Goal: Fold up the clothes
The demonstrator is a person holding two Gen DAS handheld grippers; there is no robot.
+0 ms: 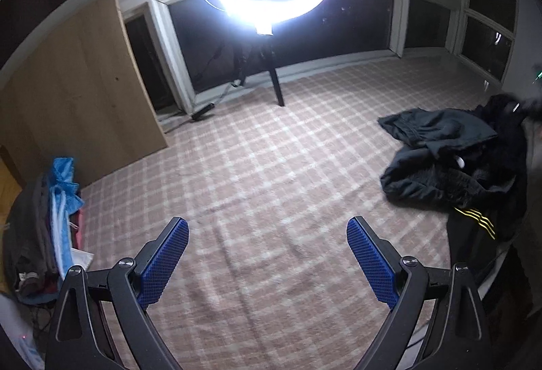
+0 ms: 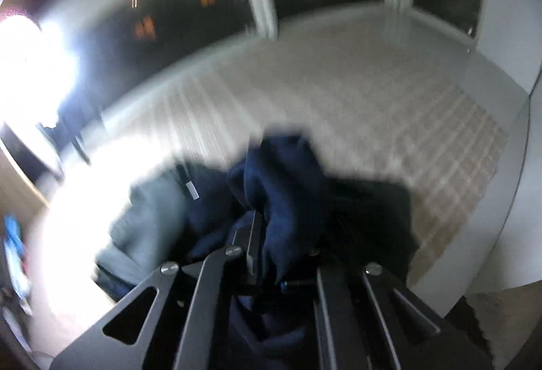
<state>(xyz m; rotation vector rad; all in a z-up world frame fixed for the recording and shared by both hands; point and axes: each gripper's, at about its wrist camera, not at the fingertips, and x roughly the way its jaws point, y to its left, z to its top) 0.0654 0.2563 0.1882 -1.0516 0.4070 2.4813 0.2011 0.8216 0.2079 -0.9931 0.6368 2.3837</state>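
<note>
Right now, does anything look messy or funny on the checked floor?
Yes. A heap of dark clothes lies crumpled on the checked carpet, not folded, one piece showing yellow stripes. More clothes are bunched by the wooden cabinet. The right tool is shut on dark blue cloth.

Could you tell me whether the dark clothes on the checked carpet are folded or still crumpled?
Crumpled: the dark clothes lie in a loose, rumpled heap on the checked carpet, with no flat folded edges.
</note>
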